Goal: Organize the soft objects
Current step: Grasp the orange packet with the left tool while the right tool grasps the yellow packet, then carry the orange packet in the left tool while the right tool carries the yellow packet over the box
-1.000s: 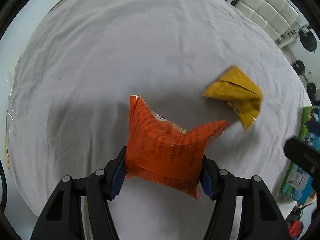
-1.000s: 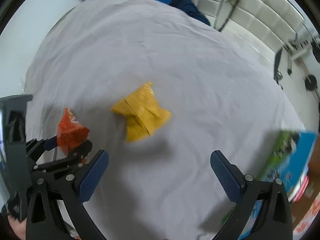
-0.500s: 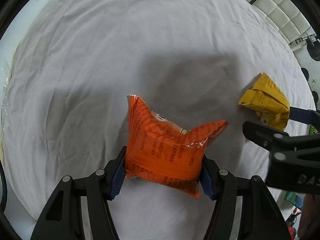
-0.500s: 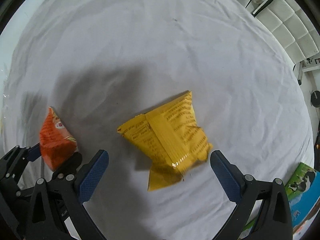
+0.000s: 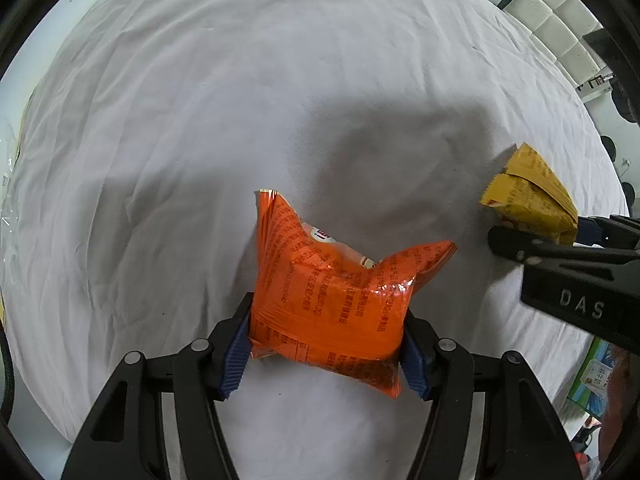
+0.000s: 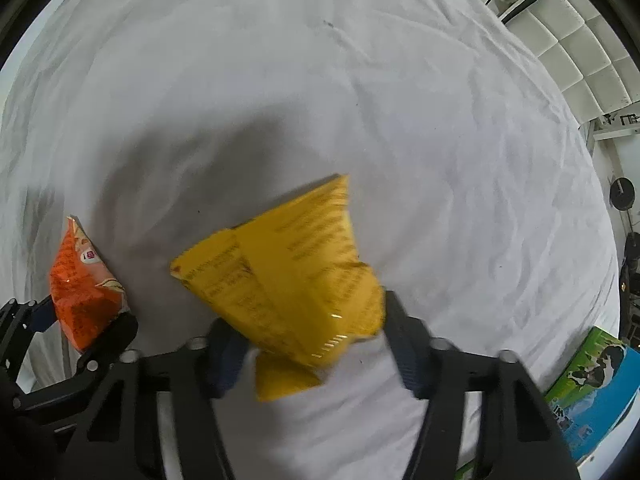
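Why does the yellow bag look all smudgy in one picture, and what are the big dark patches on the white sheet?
In the right wrist view the yellow bag and right gripper are motion-blurred. In the left wrist view the orange bag in the left gripper looks sharp. In both views the dark patches on the white sheet are soft shadows, and the fisheye lens bends the edges.

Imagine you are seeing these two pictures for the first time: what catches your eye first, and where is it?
An orange snack bag stands out most, pinched between the fingers of the left gripper above a wrinkled white sheet. To its right, a yellow snack bag sits between the fingers of the right gripper. A green and blue carton peeks in at the sheet's lower right edge.
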The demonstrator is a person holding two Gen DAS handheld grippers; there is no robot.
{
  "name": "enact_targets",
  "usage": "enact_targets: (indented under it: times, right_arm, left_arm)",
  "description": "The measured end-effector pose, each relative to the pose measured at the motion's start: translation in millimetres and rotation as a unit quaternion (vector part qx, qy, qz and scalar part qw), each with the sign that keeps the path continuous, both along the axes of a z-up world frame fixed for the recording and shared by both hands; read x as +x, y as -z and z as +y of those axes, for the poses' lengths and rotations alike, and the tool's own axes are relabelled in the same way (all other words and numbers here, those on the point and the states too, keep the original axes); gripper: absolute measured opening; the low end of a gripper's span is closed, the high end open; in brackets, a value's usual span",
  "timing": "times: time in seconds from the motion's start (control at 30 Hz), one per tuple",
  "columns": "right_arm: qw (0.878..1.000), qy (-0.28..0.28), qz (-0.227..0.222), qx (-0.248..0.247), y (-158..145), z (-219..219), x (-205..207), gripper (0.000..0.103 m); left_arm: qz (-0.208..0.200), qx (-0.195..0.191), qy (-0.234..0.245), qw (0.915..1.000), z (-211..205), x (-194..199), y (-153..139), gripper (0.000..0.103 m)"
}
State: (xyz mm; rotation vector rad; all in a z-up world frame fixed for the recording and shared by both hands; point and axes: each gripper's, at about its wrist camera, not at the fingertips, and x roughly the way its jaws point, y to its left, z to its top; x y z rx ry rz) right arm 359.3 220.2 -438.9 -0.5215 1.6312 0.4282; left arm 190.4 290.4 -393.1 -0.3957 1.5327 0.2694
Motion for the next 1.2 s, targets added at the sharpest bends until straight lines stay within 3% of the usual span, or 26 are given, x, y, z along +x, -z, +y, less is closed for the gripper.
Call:
enact_targets:
  times: [0.33,0.63,0.97,1.2]
  right_arm:
    - [1.000,0.001,-0.006,-0.010,-7.9,-3.4,-5.0,0.048]
    - [0.999,0.032,-0.020,0.018,-29.4,-33.6,-11.3,0.047]
    - [0.994,0.049,-0.063,0.074,-101.8,-80.8,-30.9,0.046]
    - [0.986,0.071,-0.098,0.116,-171.5,-119.1,-53.5,0.046]
  left_arm:
    - [-0.009,0.004,0.003,0.9999,-4.9,5.7,-16.6,0.061]
    - [-0.035,0.022,0.013,0.9991,-17.8,3.6,-51.2,0.060]
    - [-0.104,0.029,0.031,0.9937,-53.1,-4.6,-128.0,0.060]
    - [-0.152,0.020,0.051,0.9869,-85.7,-8.5,-188.9,0.060]
